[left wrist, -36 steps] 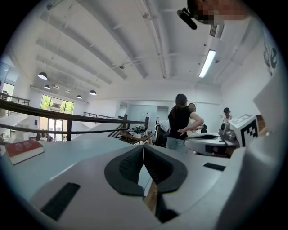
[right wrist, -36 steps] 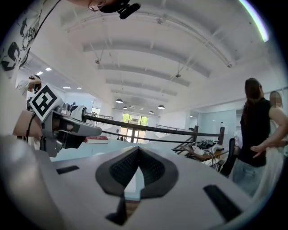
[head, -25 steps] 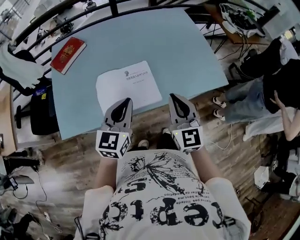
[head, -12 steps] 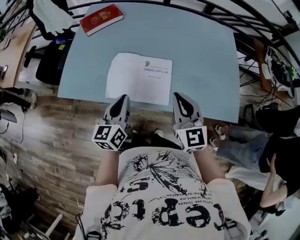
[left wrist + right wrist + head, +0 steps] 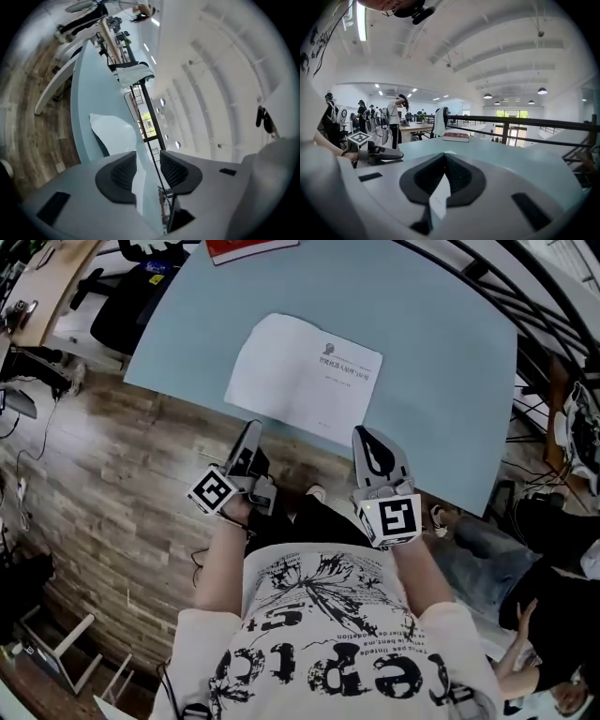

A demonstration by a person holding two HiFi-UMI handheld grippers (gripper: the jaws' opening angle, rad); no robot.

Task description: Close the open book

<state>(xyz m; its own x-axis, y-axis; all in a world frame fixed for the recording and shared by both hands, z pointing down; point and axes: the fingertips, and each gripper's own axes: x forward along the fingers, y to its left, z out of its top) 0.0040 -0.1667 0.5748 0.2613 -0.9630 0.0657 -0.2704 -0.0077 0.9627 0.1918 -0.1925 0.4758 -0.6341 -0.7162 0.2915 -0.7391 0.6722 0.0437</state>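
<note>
Two books are lying on one table (image 5: 441,343): a white book (image 5: 305,381) at upper centre and a red book (image 5: 246,248) at the top edge. Two grippers are showing below: the left gripper (image 5: 251,429), jaws opening with the table's edge between them, and the right gripper (image 5: 367,435).

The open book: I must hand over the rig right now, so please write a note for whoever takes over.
Left tongs: opening, rolled sideways at the near edge of the table, nothing gripped.
Right tongs: shut, tips by the near right corner of the book.
The book: flat on the blue table, white pages up, print on the right half; it looks open.
Done: nothing visible yet.
Left: take a page edge or cover and fold it shut.
</note>
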